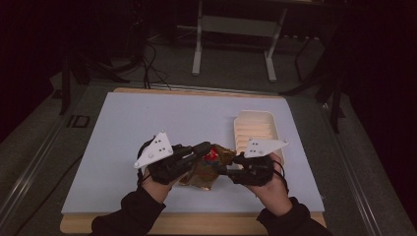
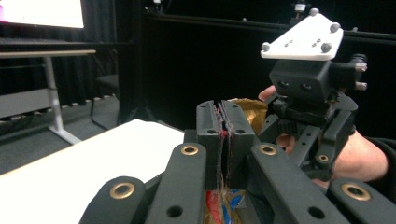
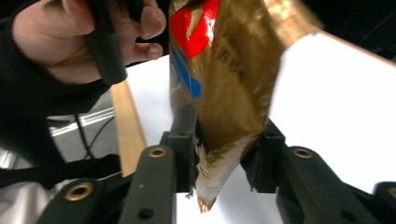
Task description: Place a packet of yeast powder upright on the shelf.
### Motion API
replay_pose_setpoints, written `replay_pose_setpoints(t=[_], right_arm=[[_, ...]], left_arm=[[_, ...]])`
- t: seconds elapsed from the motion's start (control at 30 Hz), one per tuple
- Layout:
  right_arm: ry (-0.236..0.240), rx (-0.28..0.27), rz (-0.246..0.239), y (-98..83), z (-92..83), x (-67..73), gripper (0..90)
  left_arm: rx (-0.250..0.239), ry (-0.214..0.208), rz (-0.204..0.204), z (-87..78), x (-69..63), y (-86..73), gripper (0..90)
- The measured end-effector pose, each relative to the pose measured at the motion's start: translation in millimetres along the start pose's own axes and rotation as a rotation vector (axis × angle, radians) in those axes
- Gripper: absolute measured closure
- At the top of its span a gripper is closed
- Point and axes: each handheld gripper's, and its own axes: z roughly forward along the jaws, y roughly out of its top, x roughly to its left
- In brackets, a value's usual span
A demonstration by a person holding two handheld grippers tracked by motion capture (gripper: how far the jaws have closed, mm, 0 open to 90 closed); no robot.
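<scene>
Both claws meet over the near middle of the table, and I have the snack bag (image 1: 209, 167) strung between them. From above I see the white tabletop (image 1: 147, 128) carrying everything, with the cream ribbed tray (image 1: 256, 129) lying toward its far right, just beyond my right claw and clear of the bag. Nothing lies between the claws and the bag.

My left claw (image 1: 199, 150) comes in from the left and is clamped tight on one edge of the bag; in the left gripper view its jaws stand pressed together with only a thin sliver of foil (image 2: 223, 135) pinched between them, and a bit of red and blue print shows below.

My right claw (image 1: 231, 164) reaches in from the right. In the right gripper view the gold bag (image 3: 233, 70) hangs upright between its jaws, its crimped edge down at the jaw roots. With only this moment before me, I read the pads as closed in on the foil's lower part, gripping it.

The bag itself sits lifted off the tabletop between the two claws, tilted, red logo upward.
</scene>
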Motion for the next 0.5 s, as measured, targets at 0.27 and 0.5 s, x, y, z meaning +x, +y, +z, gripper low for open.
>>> replay_pose_setpoints(t=[0.27, 0.5], right_arm=[[0.004, 0.033, -0.040, -0.5, -0.5, -0.4, 72.3], [0.001, 0.028, -0.054, 0.2, -4.0, -3.7, 72.8]], left_arm=[[0.002, -0.030, -0.002, -0.2, 5.6, -3.8, 82.0], [-0.023, -0.041, 0.012, -5.9, 5.4, 2.0, 63.0]])
